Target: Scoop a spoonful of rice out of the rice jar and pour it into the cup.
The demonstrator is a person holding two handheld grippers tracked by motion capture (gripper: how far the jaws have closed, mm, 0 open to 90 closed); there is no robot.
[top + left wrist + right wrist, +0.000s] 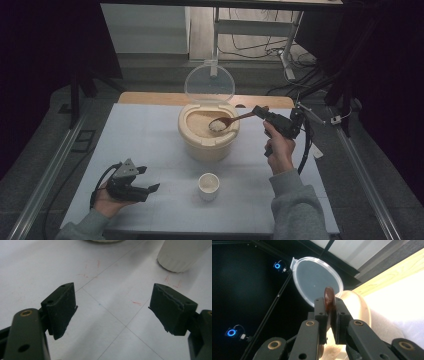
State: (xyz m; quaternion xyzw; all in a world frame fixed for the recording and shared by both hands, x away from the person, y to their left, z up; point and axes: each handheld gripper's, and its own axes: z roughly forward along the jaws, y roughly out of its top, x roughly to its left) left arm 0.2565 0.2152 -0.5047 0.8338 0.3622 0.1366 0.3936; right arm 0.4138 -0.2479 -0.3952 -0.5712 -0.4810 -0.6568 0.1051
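Note:
A cream rice bin (207, 137) stands at the table's middle with its clear round lid (209, 82) flipped up behind it. My right gripper (261, 113) is shut on the handle of a brown wooden spoon (226, 121), whose bowl holds white rice above the bin's opening. In the right gripper view the spoon handle (329, 300) is pinched between the black jaws, with the lid (317, 277) and bin rim (359, 305) beyond. A small white ribbed cup (208, 186) stands near the front edge. My left gripper (148, 180) rests open at the front left, jaws wide apart over bare table, the cup (181, 253) beyond.
The table (150, 135) is pale grey with a wooden strip (150, 98) along its far edge. Metal rails run down both sides. Cables and a stand's legs lie on the floor behind the table. Red pen marks dot the surface (87, 275) near the left gripper.

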